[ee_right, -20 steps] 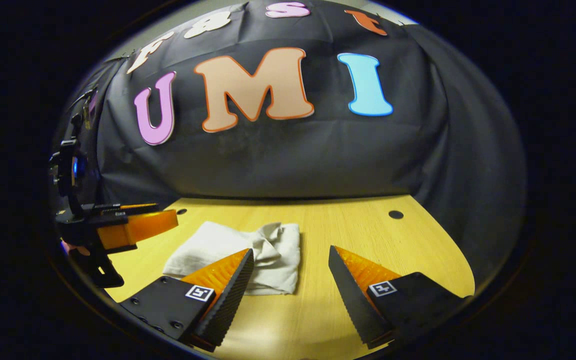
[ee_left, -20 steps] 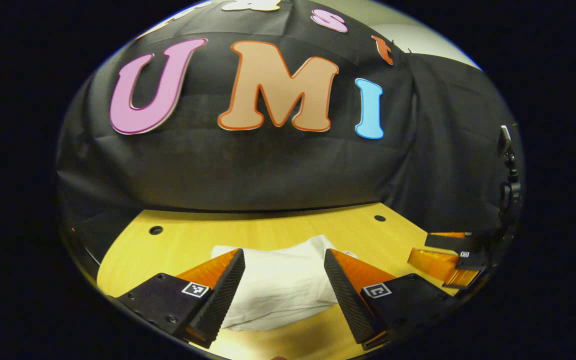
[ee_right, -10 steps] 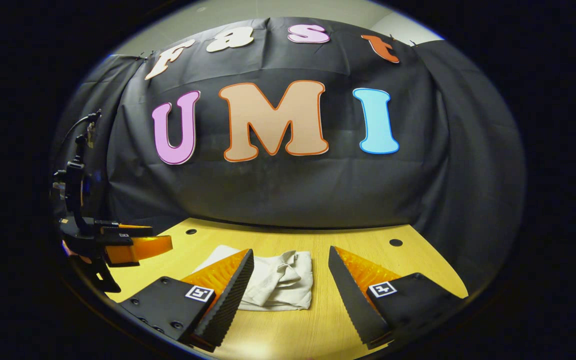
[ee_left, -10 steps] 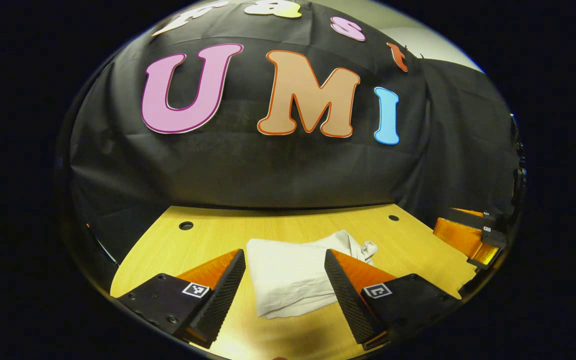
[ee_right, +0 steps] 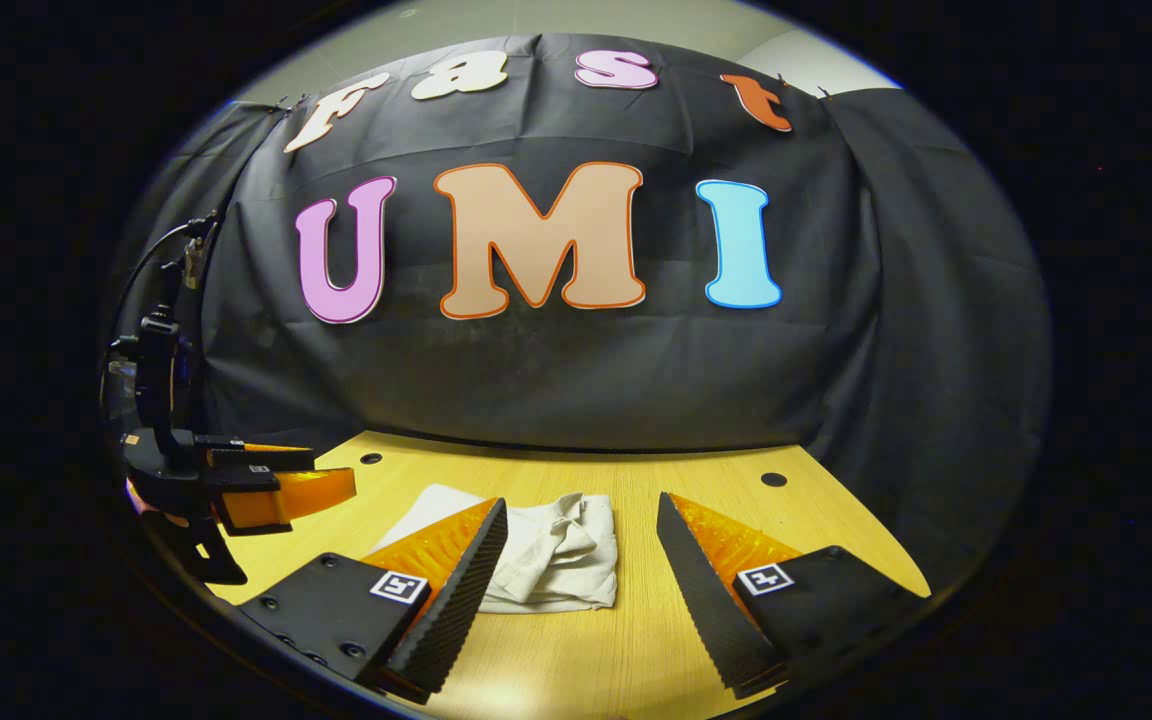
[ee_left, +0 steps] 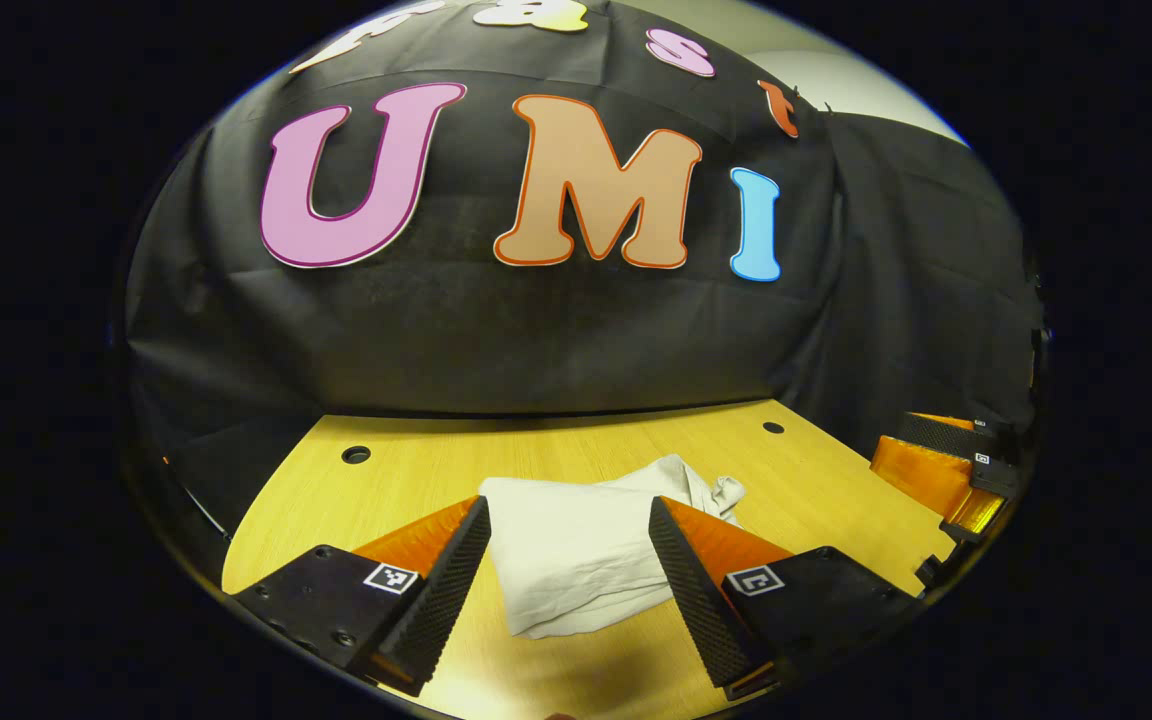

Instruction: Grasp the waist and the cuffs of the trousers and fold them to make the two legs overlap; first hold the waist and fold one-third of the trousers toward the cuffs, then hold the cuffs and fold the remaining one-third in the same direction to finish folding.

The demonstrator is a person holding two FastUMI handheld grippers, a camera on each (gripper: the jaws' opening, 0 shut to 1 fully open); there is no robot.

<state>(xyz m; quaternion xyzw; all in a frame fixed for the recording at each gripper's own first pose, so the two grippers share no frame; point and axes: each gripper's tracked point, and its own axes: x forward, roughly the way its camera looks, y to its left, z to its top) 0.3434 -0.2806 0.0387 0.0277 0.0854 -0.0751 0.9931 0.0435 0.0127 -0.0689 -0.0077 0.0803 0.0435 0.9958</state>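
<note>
My left claw (ee_left: 569, 512) and right claw (ee_right: 582, 512) both gape wide, holding nothing, above the folded trousers (ee_right: 546, 555) mid-table (ee_right: 836, 540). Their bunched end could spring loose, undoing the fold.

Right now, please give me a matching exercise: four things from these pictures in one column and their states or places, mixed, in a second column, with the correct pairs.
Things:
1. trousers
2. left tool
3. right tool
4. table

States or places:
A. yellow wood with round holes
B. open, with the pale bundle seen between its fingers
C. folded into a small pale bundle, lying free
D. open, with mostly bare wood between its fingers

Pairs: 1-C, 2-B, 3-D, 4-A
</note>
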